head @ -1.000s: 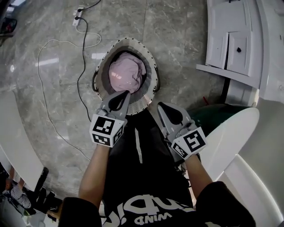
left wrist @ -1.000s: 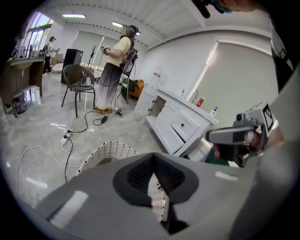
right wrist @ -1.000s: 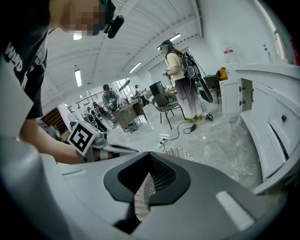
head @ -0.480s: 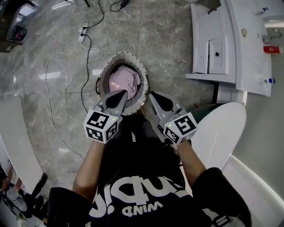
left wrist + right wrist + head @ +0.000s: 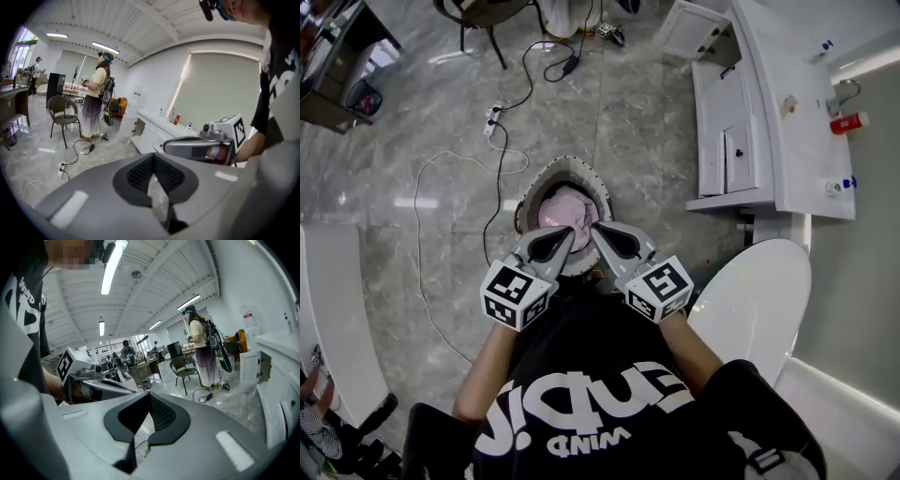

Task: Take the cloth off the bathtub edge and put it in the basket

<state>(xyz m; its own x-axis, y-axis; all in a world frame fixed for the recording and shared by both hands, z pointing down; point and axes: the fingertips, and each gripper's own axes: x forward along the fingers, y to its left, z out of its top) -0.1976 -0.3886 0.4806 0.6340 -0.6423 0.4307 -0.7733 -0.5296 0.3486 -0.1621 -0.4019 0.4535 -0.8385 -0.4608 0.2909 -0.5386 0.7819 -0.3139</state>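
head view: the pink cloth lies bundled inside the round basket on the marble floor, none of it over the rim. so the putting-in step looks finished. the left gripper and right gripper hang side by side above the basket's near rim, tips close to each other, both apart from the cloth. i judge nothing is left but to draw the grippers clear (or to look for another cloth, though no cloth shows on any rim here). a white toilet lid is just to the person's right, a white vanity beyond it, and a cable loops over the floor left of the basket towards a power strip. that cable is the one thing to trip on when stepping away. a curved white ledge at the left may be the tub; i cannot tell.

left gripper view: the left gripper has its jaws closed together, with only floor in the notch behind the tips. the right gripper floats just beside it. a standing person and a chair are well off.

right gripper view: the right gripper is likewise pressed closed and empty, with the left gripper beside it.
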